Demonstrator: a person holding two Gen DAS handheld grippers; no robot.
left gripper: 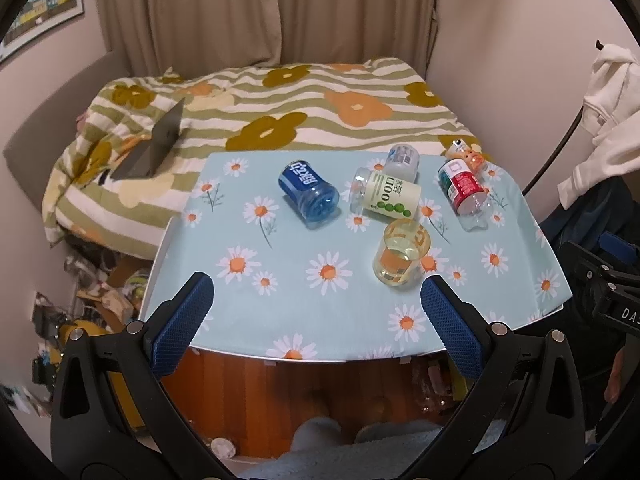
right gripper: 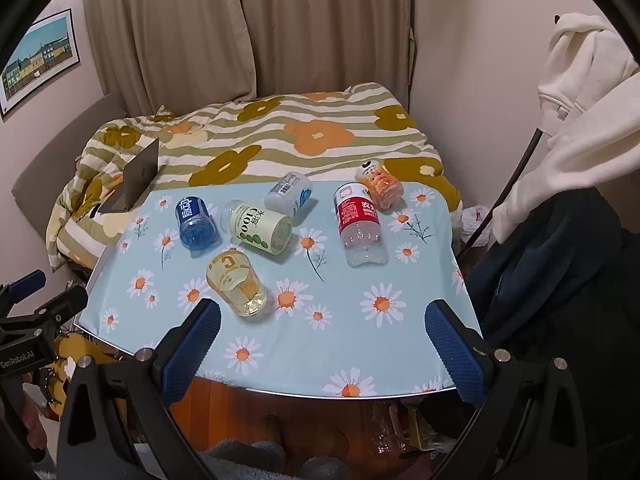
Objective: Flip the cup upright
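Observation:
A clear yellow cup [left gripper: 401, 253] stands on the daisy-print table [left gripper: 312, 312], seen also in the right wrist view [right gripper: 237, 282]; I cannot tell whether its mouth faces up or down. My left gripper [left gripper: 316, 300] is open and empty, hovering over the table's near edge, the cup just beyond its right finger. My right gripper [right gripper: 322, 326] is open and empty at the near edge, the cup just beyond its left finger. The left gripper's body [right gripper: 28, 320] shows at the left of the right wrist view.
Behind the cup lie a blue cut bottle [right gripper: 196, 222], a green-label one [right gripper: 260, 226], a white one [right gripper: 289, 194], a red-label one [right gripper: 358, 224] and an orange one [right gripper: 380, 186]. A bed with a laptop [right gripper: 136, 178] is beyond. Clothes [right gripper: 576, 128] hang at right.

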